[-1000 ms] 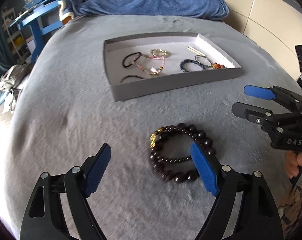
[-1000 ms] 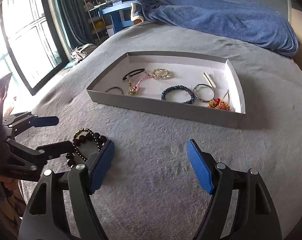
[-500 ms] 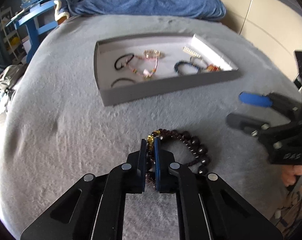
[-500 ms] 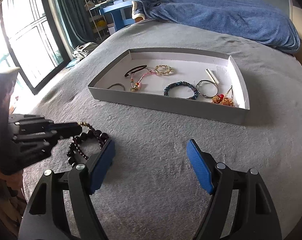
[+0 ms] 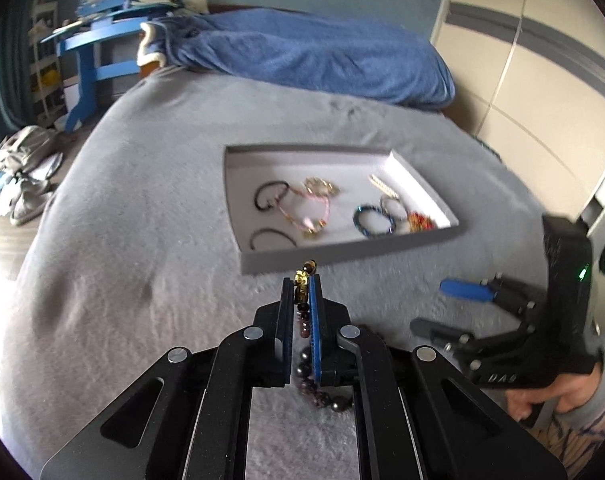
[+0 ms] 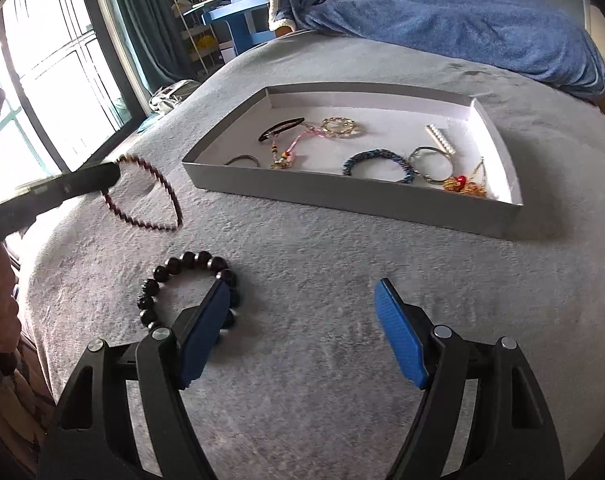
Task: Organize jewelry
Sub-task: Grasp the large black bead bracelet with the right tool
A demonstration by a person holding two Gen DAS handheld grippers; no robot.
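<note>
My left gripper (image 5: 301, 284) is shut on a small-bead bracelet with a gold charm (image 5: 301, 280) and holds it off the grey bedspread; it hangs as a thin dark loop (image 6: 170, 196) from the left gripper (image 6: 110, 174) in the right wrist view. A large dark-bead bracelet (image 6: 182, 264) lies on the bedspread beside the left finger of my right gripper (image 6: 302, 324), which is open and empty. The grey jewelry tray (image 5: 342, 252) (image 6: 342, 196) lies beyond, holding several bracelets and hair ties.
A blue blanket (image 6: 462, 20) lies at the far end of the bed. A blue desk (image 5: 90, 48) and shelves stand past the bed's left edge. A window (image 6: 42, 80) is at left. A cupboard wall (image 5: 542, 80) is at right.
My left gripper closed on the small-bead bracelet and lifted it away from the large-bead bracelet, toward the tray. The right gripper stayed open, shifting slightly.
</note>
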